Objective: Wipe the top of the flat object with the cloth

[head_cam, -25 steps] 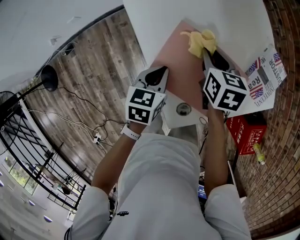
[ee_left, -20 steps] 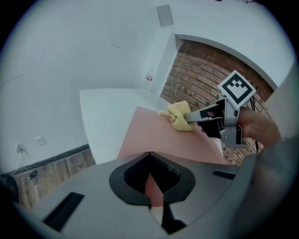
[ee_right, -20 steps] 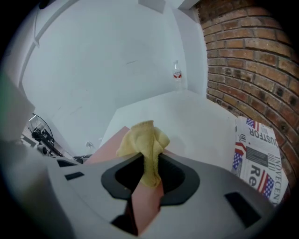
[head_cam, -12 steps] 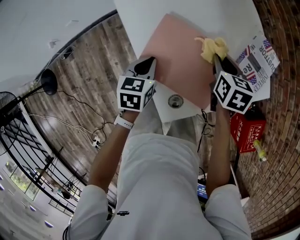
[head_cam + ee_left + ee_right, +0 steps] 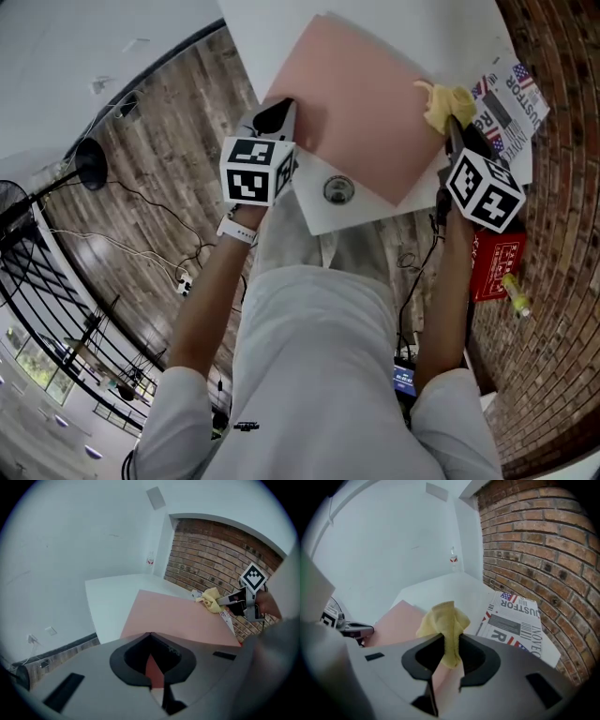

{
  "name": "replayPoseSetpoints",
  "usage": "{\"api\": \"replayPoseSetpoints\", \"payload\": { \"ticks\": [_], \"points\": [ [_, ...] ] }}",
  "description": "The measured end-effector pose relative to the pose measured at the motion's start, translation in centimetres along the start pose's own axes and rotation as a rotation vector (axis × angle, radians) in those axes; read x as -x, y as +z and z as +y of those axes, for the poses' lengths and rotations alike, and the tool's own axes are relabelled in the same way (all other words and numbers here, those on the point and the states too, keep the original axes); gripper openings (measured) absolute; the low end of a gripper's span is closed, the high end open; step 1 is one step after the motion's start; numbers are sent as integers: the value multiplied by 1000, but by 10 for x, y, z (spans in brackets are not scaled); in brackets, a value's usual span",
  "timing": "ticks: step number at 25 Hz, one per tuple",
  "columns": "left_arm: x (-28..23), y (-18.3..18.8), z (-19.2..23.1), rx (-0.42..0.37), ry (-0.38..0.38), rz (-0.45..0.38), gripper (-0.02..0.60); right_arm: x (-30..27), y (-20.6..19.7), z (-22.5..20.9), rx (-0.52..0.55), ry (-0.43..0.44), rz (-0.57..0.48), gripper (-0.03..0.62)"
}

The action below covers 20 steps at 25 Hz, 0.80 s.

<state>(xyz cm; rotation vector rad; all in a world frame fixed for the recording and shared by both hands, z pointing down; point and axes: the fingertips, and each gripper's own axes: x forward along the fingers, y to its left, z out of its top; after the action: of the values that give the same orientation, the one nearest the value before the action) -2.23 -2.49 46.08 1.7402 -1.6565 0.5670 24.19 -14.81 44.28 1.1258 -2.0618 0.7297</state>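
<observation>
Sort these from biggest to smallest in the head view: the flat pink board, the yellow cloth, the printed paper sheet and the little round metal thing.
1. Flat pink board
2. Printed paper sheet, partly hidden
3. Yellow cloth
4. Round metal thing

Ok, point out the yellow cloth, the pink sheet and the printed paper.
yellow cloth (image 5: pixel 444 618): right gripper view, bunched upper part.
pink sheet (image 5: pixel 361 103): head view, bare middle.
printed paper (image 5: pixel 518 623): right gripper view, middle.

Head view: white table (image 5: pixel 281 37) cut off by the top edge; pink flat object (image 5: pixel 361 103), corner at left of centre hidden inside the left gripper (image 5: pixel 275 114); printed sheet (image 5: pixel 511 98), upper right, partly covered by the yellow cloth (image 5: pixel 448 105); red box (image 5: pixel 499 267), right, partly behind the forearm (image 5: pixel 455 281).
</observation>
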Motion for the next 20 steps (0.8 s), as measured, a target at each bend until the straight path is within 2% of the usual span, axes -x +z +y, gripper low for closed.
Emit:
{"api": "replayPoseSetpoints", "payload": {
  "ticks": [8,20],
  "points": [
    [-1,4,2,-29,39,-9,18,9,-3,0,31,17,-13,104],
    [2,5,0,-43,58,-23,18,37,-47,27,53,52,40,103]
  ]
}}
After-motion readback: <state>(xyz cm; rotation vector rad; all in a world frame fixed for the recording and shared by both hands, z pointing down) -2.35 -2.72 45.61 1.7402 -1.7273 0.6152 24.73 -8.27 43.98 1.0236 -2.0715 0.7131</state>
